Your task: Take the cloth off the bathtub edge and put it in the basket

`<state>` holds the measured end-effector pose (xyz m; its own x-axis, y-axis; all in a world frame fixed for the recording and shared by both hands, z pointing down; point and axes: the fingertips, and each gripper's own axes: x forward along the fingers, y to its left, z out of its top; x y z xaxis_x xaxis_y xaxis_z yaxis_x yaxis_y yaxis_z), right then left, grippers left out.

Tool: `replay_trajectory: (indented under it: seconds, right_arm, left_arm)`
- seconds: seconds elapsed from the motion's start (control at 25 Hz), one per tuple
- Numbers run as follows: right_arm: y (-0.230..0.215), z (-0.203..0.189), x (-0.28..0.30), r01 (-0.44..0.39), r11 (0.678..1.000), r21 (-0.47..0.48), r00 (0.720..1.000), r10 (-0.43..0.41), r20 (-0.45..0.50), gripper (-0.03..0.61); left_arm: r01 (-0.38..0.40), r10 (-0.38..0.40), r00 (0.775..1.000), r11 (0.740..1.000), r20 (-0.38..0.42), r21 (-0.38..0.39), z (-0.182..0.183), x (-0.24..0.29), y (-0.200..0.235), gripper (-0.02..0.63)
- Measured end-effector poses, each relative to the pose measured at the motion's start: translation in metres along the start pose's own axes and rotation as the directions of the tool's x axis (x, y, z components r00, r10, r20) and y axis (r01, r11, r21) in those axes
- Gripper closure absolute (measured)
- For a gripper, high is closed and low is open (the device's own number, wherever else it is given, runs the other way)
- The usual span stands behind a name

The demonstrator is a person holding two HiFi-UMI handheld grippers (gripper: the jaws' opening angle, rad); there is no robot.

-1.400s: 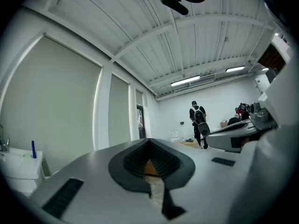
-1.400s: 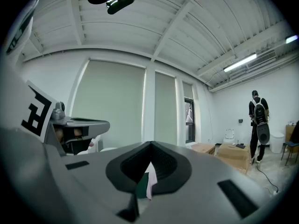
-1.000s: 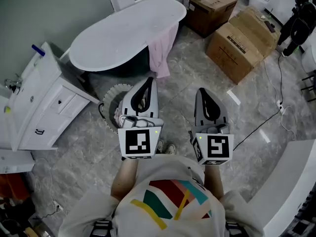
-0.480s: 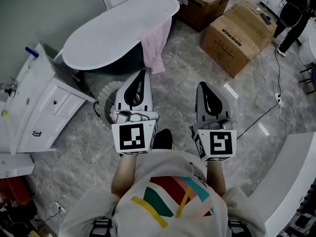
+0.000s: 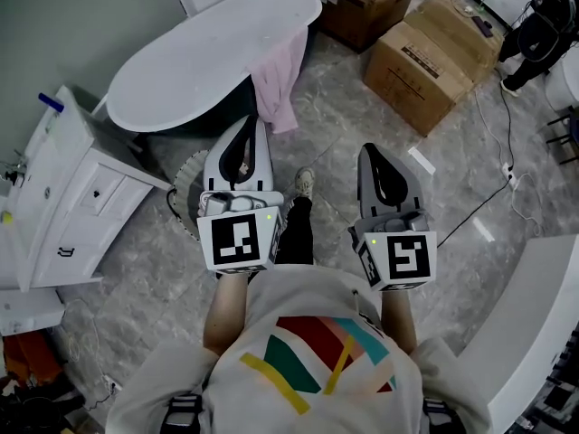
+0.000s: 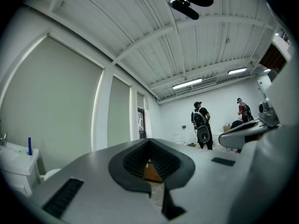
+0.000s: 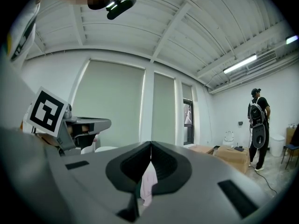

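A pink cloth [image 5: 277,84] hangs over the near edge of the white bathtub [image 5: 199,61]; the right gripper view shows the cloth [image 7: 148,183] through the jaw gap. A round white ribbed basket [image 5: 186,186] stands on the floor by the tub, mostly hidden under my left gripper [image 5: 250,122]. That gripper is shut and empty, held level, its tip just short of the cloth. My right gripper [image 5: 372,150] is also shut and empty, level, off to the right of the cloth over bare floor. In their own views, the left gripper [image 6: 149,142] and right gripper [image 7: 150,146] have their jaws meeting at the tip.
A white cabinet [image 5: 63,188] stands at left beside the tub. Two cardboard boxes [image 5: 425,61] sit at the back right. A black cable [image 5: 493,193] runs across the marble floor. My shoe [image 5: 303,183] is between the grippers. Two people [image 6: 202,125] stand far off.
The person has stepped toward the tub: tub and cloth sit nearer the grippers, and a leg and shoe now show between them. Both grippers stay shut.
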<state>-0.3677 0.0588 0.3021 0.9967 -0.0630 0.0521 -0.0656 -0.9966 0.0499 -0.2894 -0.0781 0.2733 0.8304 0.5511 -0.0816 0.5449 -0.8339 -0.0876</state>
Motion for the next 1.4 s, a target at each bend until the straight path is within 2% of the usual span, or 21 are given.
replay_trajectory:
  seconds: [0.44,0.88,1.08,1.4]
  right_arm:
    - [-0.028,0.008,0.044,0.024,0.998,-0.063,0.999,-0.022,0.044,0.566]
    - [-0.057,-0.002,0.143,-0.017,0.999,-0.041,1.0,0.018,0.025,0.566]
    - [-0.075,-0.01,0.189,-0.027,0.999,-0.037,1.0,0.027,-0.002,0.566]
    - [-0.111,-0.002,0.292,-0.069,0.997,-0.029,0.997,0.068,-0.02,0.568]
  left_arm:
    - [-0.023,0.022,0.998,1.0,0.056,0.019,-0.004,0.053,0.019,0.597]
    - [-0.032,0.03,0.997,0.999,0.066,0.027,-0.015,0.148,0.043,0.597]
    - [-0.032,0.031,0.999,0.999,0.035,0.028,-0.03,0.193,0.051,0.597]
    - [-0.078,0.077,0.997,0.997,0.026,0.011,-0.033,0.29,0.09,0.597]
